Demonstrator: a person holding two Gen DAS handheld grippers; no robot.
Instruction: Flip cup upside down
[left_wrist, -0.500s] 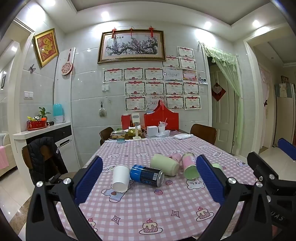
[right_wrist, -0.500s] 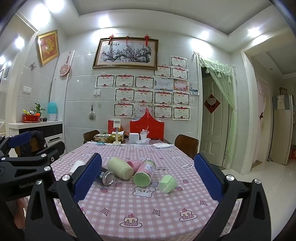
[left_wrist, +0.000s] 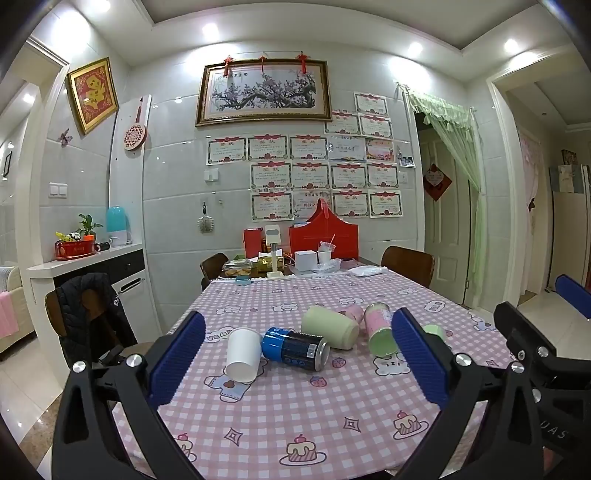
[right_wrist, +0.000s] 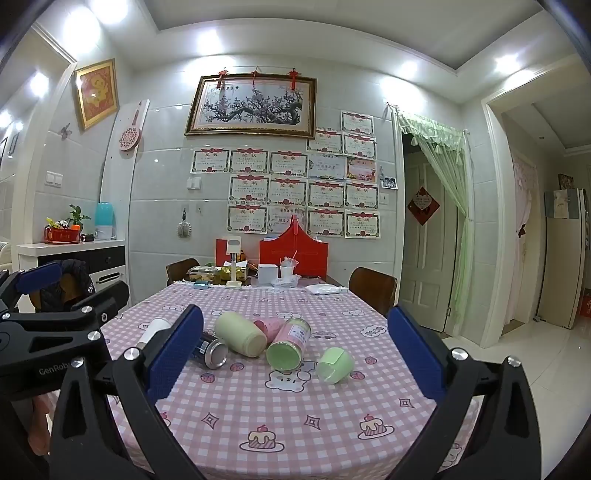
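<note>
Several containers lie on their sides on the pink checked tablecloth (left_wrist: 295, 417). A white paper cup (left_wrist: 242, 354) lies at the left, mouth toward me. Beside it lie a blue can (left_wrist: 295, 348), a cream cup (left_wrist: 330, 326), a small pink cup (left_wrist: 352, 312) and a pink bottle with a green base (left_wrist: 380, 328). A small green cup (right_wrist: 334, 363) lies at the right. My left gripper (left_wrist: 297, 363) is open and empty above the near table. My right gripper (right_wrist: 295, 358) is open and empty too.
Boxes, a red bag (left_wrist: 323, 238) and food containers stand at the table's far end. Wooden chairs (left_wrist: 406, 264) stand around it; one at the left holds a black jacket (left_wrist: 92, 314). A counter (left_wrist: 85, 262) is at the left, doorways at the right.
Both grippers have shifted very slightly; the scene looks almost the same. The cups have not moved.
</note>
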